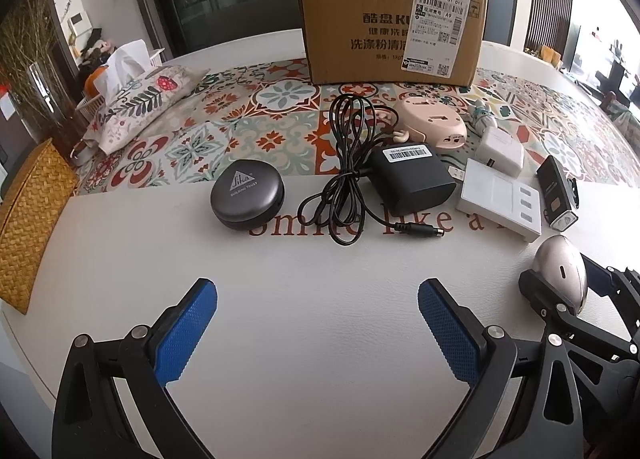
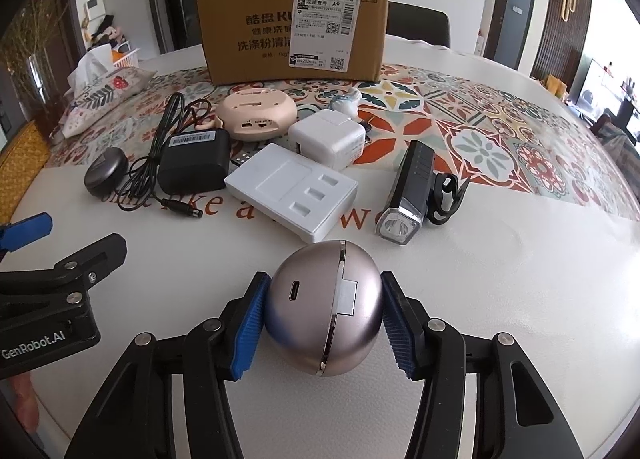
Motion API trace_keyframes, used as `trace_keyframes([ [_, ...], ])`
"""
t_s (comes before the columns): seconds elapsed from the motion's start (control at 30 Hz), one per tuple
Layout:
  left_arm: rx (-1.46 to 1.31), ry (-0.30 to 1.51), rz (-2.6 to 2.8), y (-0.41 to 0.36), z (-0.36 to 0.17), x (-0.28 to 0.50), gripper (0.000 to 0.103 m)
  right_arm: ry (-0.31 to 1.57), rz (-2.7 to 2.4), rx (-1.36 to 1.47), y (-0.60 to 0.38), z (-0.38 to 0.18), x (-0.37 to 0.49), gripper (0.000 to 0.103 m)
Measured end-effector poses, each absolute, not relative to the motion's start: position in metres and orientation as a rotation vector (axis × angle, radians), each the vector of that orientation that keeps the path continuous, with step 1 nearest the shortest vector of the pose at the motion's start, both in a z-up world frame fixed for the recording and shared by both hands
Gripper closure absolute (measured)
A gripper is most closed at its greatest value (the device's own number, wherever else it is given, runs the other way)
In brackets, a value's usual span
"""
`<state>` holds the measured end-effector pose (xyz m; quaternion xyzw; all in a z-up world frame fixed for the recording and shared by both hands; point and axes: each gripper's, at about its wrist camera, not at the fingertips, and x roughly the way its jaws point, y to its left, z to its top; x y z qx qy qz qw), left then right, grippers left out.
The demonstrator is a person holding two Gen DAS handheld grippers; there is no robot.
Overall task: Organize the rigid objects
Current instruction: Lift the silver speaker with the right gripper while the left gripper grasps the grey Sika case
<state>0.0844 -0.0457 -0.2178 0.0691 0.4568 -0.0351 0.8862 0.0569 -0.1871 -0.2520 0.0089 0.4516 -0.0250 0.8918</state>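
Note:
My right gripper (image 2: 324, 280) is shut on a silver egg-shaped case (image 2: 312, 311), with a blue pad pressing each side as it rests on the white table (image 2: 500, 299). The same case (image 1: 562, 271) shows at the right edge of the left wrist view. My left gripper (image 1: 318, 291) stands open over bare table, nothing between its fingers. Beyond lie a round dark case (image 1: 247, 194), a black power adapter (image 1: 412, 183) with its coiled cable, a pink round device (image 1: 434, 121), a white charger cube (image 2: 326, 137), a white flat dock (image 2: 292, 195) and a black bike light (image 2: 408, 195).
An open cardboard box (image 1: 392, 27) stands upright at the back on a patterned runner (image 1: 240, 131). A floral tissue pouch (image 1: 136, 107) lies at the back left. A woven yellow panel (image 1: 28, 219) sits past the table's left edge.

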Motion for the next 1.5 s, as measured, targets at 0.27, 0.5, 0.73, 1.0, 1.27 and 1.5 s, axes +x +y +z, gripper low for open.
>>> trace_keyframes([
  [0.27, 0.131, 0.944, -0.074, -0.041, -0.212, 0.088, 0.001, 0.950, -0.017, -0.008, -0.180, -0.241, 0.060, 0.049],
  [0.5, 0.117, 0.893, -0.029, -0.021, -0.198, 0.100, 0.001, 0.896, 0.031, -0.036, -0.159, -0.218, 0.070, 0.049],
  [0.73, 0.108, 0.868, 0.006, 0.000, -0.194, 0.124, 0.009, 0.834, 0.067, -0.069, -0.134, -0.202, 0.093, 0.049],
  [1.0, 0.118, 0.879, 0.000, 0.008, -0.209, 0.149, 0.020, 0.810, 0.105, -0.076, -0.115, -0.205, 0.117, 0.049],
  [1.27, 0.145, 0.884, -0.025, -0.002, -0.225, 0.161, 0.029, 0.814, 0.092, -0.104, -0.114, -0.210, 0.125, 0.048],
  [1.5, 0.118, 0.914, -0.024, -0.002, -0.235, 0.167, 0.041, 0.835, 0.088, -0.106, -0.115, -0.215, 0.130, 0.048],
])
